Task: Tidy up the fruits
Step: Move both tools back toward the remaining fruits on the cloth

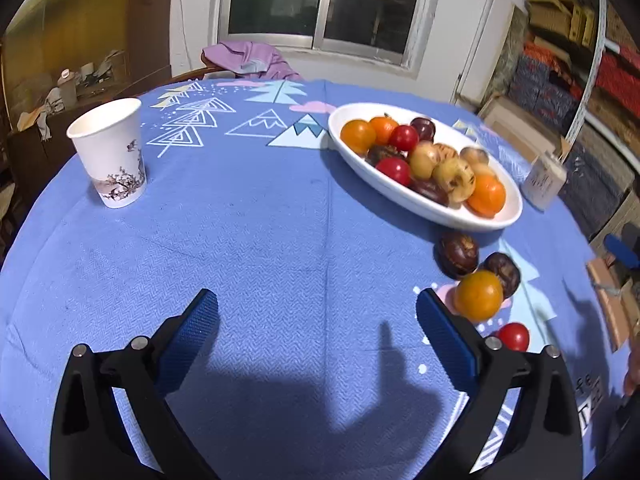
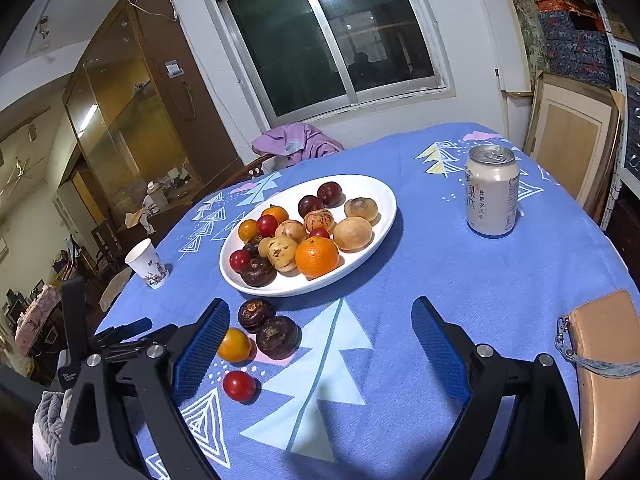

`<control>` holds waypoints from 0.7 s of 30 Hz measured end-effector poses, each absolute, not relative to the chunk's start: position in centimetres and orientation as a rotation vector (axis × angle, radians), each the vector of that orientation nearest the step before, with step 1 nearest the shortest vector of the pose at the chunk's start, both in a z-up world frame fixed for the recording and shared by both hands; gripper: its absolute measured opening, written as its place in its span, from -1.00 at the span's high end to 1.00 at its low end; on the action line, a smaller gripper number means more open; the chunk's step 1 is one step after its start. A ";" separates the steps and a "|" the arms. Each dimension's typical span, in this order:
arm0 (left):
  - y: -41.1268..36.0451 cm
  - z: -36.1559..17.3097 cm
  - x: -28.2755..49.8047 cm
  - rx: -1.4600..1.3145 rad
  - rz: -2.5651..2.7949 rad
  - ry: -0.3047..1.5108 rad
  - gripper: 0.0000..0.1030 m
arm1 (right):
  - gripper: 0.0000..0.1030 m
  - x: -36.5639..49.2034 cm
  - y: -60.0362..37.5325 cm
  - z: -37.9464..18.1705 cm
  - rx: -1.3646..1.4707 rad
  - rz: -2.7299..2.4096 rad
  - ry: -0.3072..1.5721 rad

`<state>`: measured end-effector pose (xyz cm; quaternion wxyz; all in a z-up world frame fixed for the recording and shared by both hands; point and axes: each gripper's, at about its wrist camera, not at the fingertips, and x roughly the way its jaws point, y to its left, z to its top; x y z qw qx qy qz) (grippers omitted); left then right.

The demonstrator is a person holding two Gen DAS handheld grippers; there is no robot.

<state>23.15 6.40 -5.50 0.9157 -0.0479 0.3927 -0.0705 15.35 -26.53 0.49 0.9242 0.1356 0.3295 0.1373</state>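
Observation:
A white oval plate (image 1: 508,216) (image 2: 384,192) holds several mixed fruits: oranges, red tomatoes, dark plums, yellow-brown fruits. On the blue cloth near it lie two dark brown fruits (image 1: 457,254) (image 2: 255,314), a small orange fruit (image 1: 478,295) (image 2: 235,345) and a red tomato (image 1: 513,336) (image 2: 239,386). My left gripper (image 1: 318,312) is open and empty above the cloth, the loose fruits just right of its right finger. My right gripper (image 2: 320,320) is open and empty, the loose fruits beside its left finger.
A paper cup (image 1: 108,152) (image 2: 147,264) stands at the table's left. A drink can (image 2: 492,196) stands right of the plate. A tan pouch with a strap (image 2: 604,360) lies at the right edge. A purple cloth (image 1: 252,60) drapes a chair behind the table.

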 end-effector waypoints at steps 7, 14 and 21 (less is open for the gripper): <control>0.8 -5.6 23.2 -0.004 -0.281 0.832 -0.90 | -0.81 15.6 -26.6 0.1 0.283 0.263 0.688; -1.0 -5.7 23.5 0.025 -0.294 0.818 -0.92 | -0.81 15.6 -26.6 0.0 0.280 0.261 0.702; 4.2 -5.1 23.9 -0.099 -0.183 0.834 -0.91 | -0.81 15.5 -26.4 0.0 0.278 0.269 0.704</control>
